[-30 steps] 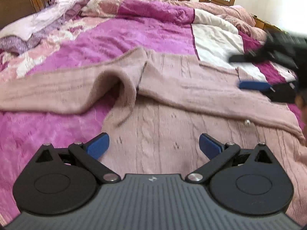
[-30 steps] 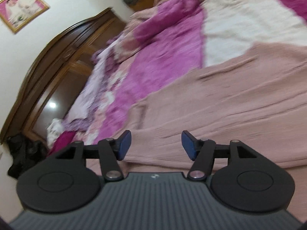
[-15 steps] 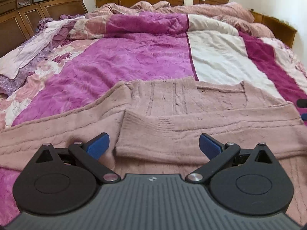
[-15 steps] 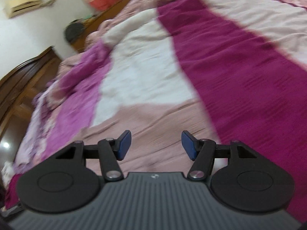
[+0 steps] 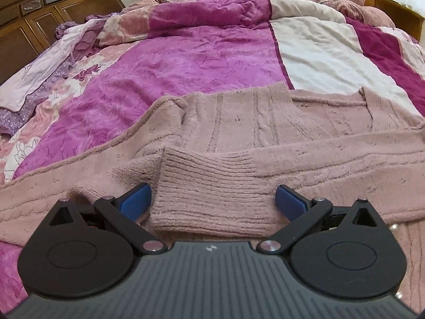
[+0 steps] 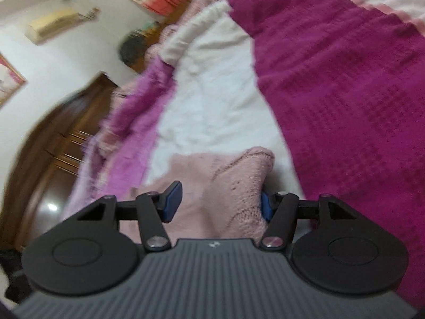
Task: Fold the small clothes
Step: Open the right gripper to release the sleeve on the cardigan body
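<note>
My left claw (image 5: 212, 203) hangs with its jaws wide apart over the pink knit sweater (image 5: 265, 133), which lies spread on the bed (image 5: 186, 61); a ribbed cuff (image 5: 212, 194) sits between the pads, unpinched. My right claw (image 6: 217, 204) also gapes, sweater edge (image 6: 239, 180) bunched at twelve o'clock between its pads.
</note>
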The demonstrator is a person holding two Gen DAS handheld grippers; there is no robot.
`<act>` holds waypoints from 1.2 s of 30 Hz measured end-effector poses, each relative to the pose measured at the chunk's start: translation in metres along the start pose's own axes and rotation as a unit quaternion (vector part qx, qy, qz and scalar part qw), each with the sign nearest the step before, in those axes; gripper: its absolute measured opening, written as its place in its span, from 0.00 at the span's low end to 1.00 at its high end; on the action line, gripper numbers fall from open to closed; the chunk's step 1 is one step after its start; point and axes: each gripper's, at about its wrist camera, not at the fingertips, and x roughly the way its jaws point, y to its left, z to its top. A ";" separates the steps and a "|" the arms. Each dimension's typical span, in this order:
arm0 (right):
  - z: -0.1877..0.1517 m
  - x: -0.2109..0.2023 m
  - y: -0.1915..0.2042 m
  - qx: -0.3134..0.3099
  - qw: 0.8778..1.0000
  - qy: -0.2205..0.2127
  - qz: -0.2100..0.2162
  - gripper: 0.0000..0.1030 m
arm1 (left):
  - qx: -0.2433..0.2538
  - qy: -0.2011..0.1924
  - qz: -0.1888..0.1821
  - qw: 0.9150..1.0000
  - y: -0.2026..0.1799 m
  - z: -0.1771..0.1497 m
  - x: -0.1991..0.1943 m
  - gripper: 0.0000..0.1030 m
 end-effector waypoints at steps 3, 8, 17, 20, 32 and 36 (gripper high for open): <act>-0.003 -0.005 0.014 -0.037 0.999 -0.011 0.024 0.58 | 0.000 -0.001 0.000 1.000 0.001 -0.001 0.000 1.00; -0.004 0.001 0.037 -0.132 0.990 -0.012 -0.048 0.16 | -0.001 0.000 0.001 1.000 0.002 -0.001 -0.001 1.00; -0.006 0.020 0.024 -0.197 0.956 -0.015 -0.216 0.16 | 0.006 -0.004 0.008 1.000 0.005 -0.002 0.006 1.00; -0.007 0.021 0.018 -0.176 0.960 -0.020 -0.215 0.17 | 0.006 -0.005 0.006 1.000 0.007 -0.003 0.009 1.00; -0.015 -0.022 0.074 -0.206 0.949 -0.033 -0.238 0.41 | -0.067 -0.022 -0.019 0.997 0.057 -0.012 -0.024 1.00; -0.030 -0.028 0.100 -0.222 0.953 -0.019 -0.203 0.42 | -0.067 -0.032 -0.003 0.997 0.067 -0.017 -0.038 1.00</act>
